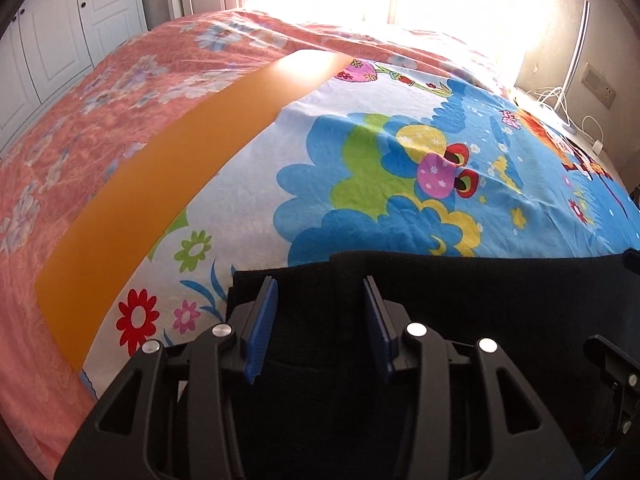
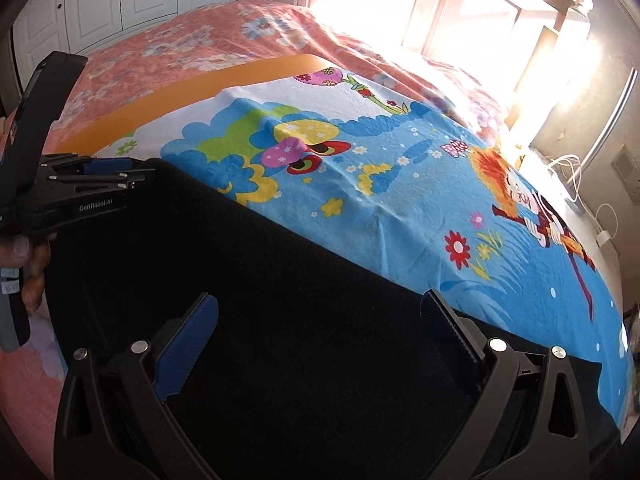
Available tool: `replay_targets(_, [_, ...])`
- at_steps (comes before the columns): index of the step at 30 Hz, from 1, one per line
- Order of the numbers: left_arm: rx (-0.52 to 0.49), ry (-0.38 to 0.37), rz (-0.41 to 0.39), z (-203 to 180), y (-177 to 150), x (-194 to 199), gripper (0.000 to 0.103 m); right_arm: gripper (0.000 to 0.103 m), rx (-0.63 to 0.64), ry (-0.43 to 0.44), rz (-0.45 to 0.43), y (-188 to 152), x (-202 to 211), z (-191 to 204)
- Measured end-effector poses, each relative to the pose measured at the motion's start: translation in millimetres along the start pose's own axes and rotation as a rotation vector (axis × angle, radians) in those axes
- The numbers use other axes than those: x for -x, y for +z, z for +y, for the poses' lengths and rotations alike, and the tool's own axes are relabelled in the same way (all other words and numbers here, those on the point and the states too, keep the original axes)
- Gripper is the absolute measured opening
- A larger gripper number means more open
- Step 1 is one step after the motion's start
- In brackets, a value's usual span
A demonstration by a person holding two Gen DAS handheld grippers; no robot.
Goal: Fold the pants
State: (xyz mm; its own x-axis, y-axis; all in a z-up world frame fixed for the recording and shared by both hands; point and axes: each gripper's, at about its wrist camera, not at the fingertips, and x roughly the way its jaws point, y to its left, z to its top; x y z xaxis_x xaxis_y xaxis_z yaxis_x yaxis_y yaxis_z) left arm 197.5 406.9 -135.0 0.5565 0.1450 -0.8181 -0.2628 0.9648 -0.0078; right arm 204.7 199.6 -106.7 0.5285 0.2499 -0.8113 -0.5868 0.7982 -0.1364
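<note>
The black pants (image 1: 460, 300) lie flat at the near edge of the bed (image 1: 100, 128), on the cartoon sheet (image 1: 360, 152); the left gripper (image 1: 320, 300) hovers over their left end, fingers narrowly parted and holding nothing, so a shallow pinch could catch one layer only and drag the fold askew. The right gripper (image 2: 320, 320) stands wide over the middle; closing there might bunch the cloth, or lift the sheet.

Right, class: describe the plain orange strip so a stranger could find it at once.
Start at the bed under the salmon-pink floral bedspread. On it lies a bright cartoon-printed sheet; the flat orange strip runs along that sheet's left edge. It alone is one plain colour, without pattern.
</note>
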Motion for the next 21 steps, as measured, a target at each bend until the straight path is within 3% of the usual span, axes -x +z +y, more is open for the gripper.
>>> replay_targets(3, [0.075, -0.031, -0.101, 10, -6, 30, 0.044, 0.097, -0.035, -0.021, 0.018, -27, 8, -25])
replay_targets(5, [0.101, -0.016, -0.227, 13, -22, 63, 0.050, 0.097, -0.059, -0.060, 0.035, -41, 2, -40])
replay_targets(6, [0.103, -0.021, -0.252, 13, -31, 74, 0.055, 0.097, -0.069, -0.072, 0.057, -46, -6, -47])
replay_targets(10, [0.173, -0.027, -0.295, 20, -70, 111, 0.061, 0.097, -0.158, 0.018, 0.056, -52, -19, -67])
replay_targets(12, [0.252, 0.034, -0.306, 31, -93, 128, 0.060, 0.097, -0.149, 0.006, 0.053, -48, -18, -65])
replay_targets(14, [0.361, -0.057, -0.291, 48, -115, 136, 0.059, 0.097, -0.153, -0.004, 0.060, -47, -14, -64])
replay_targets(19, [0.526, -0.210, -0.237, 75, -142, 123, 0.029, 0.097, -0.158, 0.022, -0.045, -62, 35, -59])
replay_targets(21, [0.502, -0.244, -0.220, 70, -138, 113, 0.028, 0.097, -0.168, 0.058, -0.062, -70, 52, -56])
